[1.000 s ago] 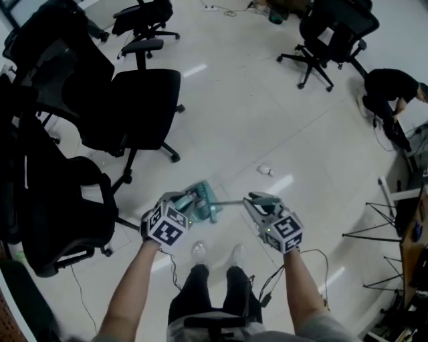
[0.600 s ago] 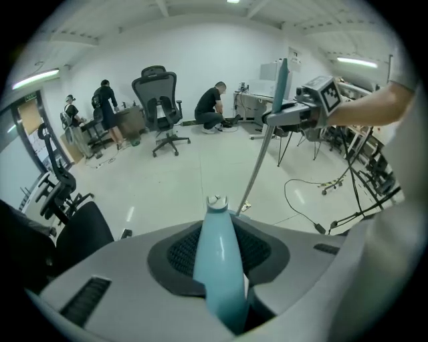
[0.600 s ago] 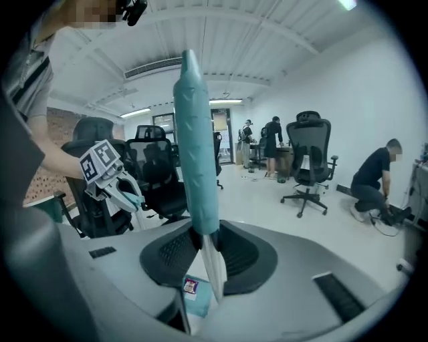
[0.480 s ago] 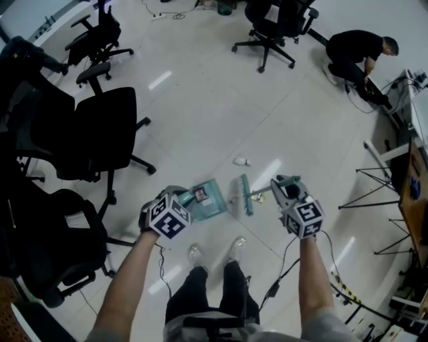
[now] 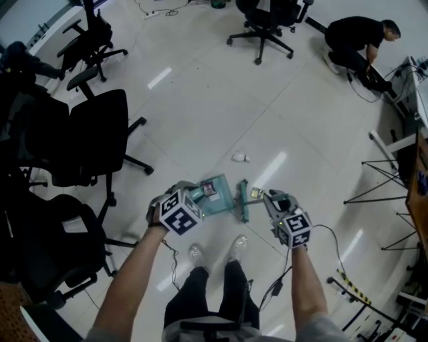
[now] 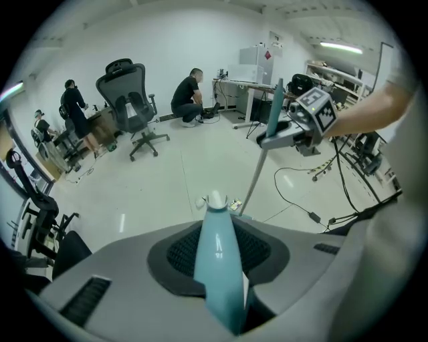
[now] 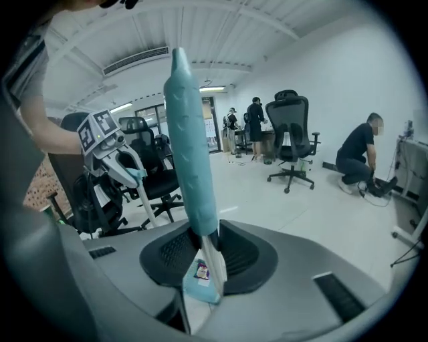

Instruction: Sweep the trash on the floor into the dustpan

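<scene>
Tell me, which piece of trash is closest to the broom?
The small scrap right beside the broom head; the white crumpled piece lies farther away.

**Room around me: open office, tiled floor**

Floor [image 5: 214, 113]: glossy pale tile, streaked with light reflections. Walls [image 6: 174, 47]: white. Ceiling strip light [image 6: 341, 47]: lit. Black office chairs: a cluster [image 5: 93, 133] to my left, one [image 5: 264, 20] far ahead. Desk [image 6: 244, 90]: against the far wall, a person [image 5: 361, 37] crouching near it. Cables [image 5: 157, 10]: loose on the far floor.
</scene>
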